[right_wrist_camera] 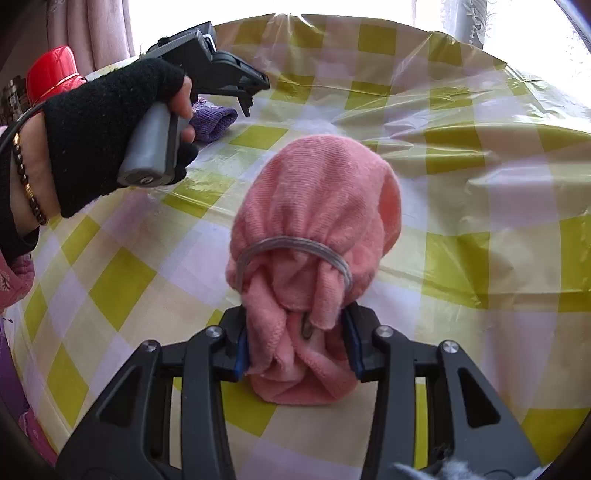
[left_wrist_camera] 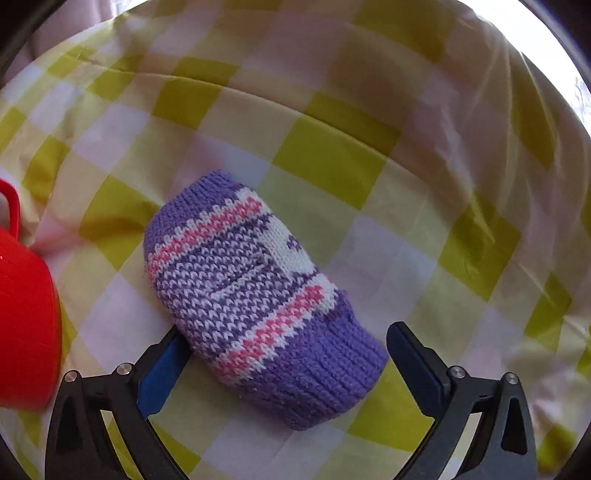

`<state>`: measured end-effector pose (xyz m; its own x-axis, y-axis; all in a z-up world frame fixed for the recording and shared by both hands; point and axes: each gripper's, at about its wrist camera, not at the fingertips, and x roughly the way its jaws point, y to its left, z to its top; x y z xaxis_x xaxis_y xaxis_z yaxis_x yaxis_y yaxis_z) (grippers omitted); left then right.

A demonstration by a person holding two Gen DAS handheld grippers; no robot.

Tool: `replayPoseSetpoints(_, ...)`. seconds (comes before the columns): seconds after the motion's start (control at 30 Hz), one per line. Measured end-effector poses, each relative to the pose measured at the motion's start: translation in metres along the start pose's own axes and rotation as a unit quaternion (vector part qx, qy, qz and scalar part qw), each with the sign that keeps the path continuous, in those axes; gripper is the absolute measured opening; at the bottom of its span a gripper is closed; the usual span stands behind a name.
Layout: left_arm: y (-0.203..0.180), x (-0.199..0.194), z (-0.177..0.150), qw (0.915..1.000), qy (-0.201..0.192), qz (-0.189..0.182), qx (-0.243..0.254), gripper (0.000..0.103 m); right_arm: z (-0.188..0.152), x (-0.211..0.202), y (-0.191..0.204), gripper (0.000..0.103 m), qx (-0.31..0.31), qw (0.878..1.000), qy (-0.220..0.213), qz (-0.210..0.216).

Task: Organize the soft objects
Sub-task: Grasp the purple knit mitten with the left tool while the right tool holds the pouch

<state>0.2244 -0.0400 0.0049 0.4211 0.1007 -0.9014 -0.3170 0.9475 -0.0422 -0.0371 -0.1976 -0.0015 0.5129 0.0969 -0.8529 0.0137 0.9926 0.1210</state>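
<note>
One purple knit mitten [left_wrist_camera: 255,295] flat on the desk [left_wrist_camera: 424,258], left gripper [left_wrist_camera: 284,354] spread around its cuff. Right gripper [right_wrist_camera: 297,332] pinching one pink towel bundle [right_wrist_camera: 317,206]; open checkered cloth beyond.

I'm at home, at my table [right_wrist_camera: 122,280] under its yellow-and-white checked plastic cloth; pink curtains [right_wrist_camera: 99,29] hang at eleven o'clock, lace ones [right_wrist_camera: 469,18] at one o'clock; a red mug [left_wrist_camera: 26,314] sits at nine.
</note>
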Motion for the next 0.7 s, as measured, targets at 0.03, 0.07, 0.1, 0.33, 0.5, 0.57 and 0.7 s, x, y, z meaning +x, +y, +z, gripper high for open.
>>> replayPoseSetpoints(0.03, 0.001, -0.007, -0.011, 0.9993, -0.022, 0.0, 0.031, 0.081, 0.001, 0.0, -0.001, 0.046, 0.001, 1.0, 0.0, 0.002)
replayPoseSetpoints(0.07, 0.004, -0.016, -0.023, 0.9963, -0.046, -0.011, 0.071, 0.067, 0.001, 0.0, -0.002, 0.046, 0.002, 1.0, 0.0, 0.004)
replayPoseSetpoints(0.1, 0.01, -0.026, -0.037, 0.9915, -0.06, -0.035, 0.11, 0.041, 0.001, 0.0, -0.002, 0.046, 0.004, 1.0, -0.001, 0.006)
replayPoseSetpoints(0.33, 0.079, -0.106, -0.172, 0.9494, -0.06, -0.133, 0.278, 0.04, 0.002, 0.0, -0.006, 0.046, 0.01, 1.0, -0.002, 0.014)
replayPoseSetpoints(0.5, 0.098, -0.118, -0.196, 0.9474, -0.085, -0.129, 0.28, 0.074, 0.003, 0.0, -0.006, 0.047, 0.011, 1.0, -0.002, 0.016)
replayPoseSetpoints(0.57, 0.103, -0.117, -0.187, 0.9584, -0.079, -0.131, 0.241, 0.076, 0.003, 0.0, -0.005, 0.047, 0.008, 1.0, -0.001, 0.013)
replayPoseSetpoints(0.7, 0.104, -0.096, -0.151, 0.9787, -0.044, -0.14, 0.144, 0.079, 0.003, 0.001, -0.003, 0.048, 0.001, 1.0, 0.0, 0.007)
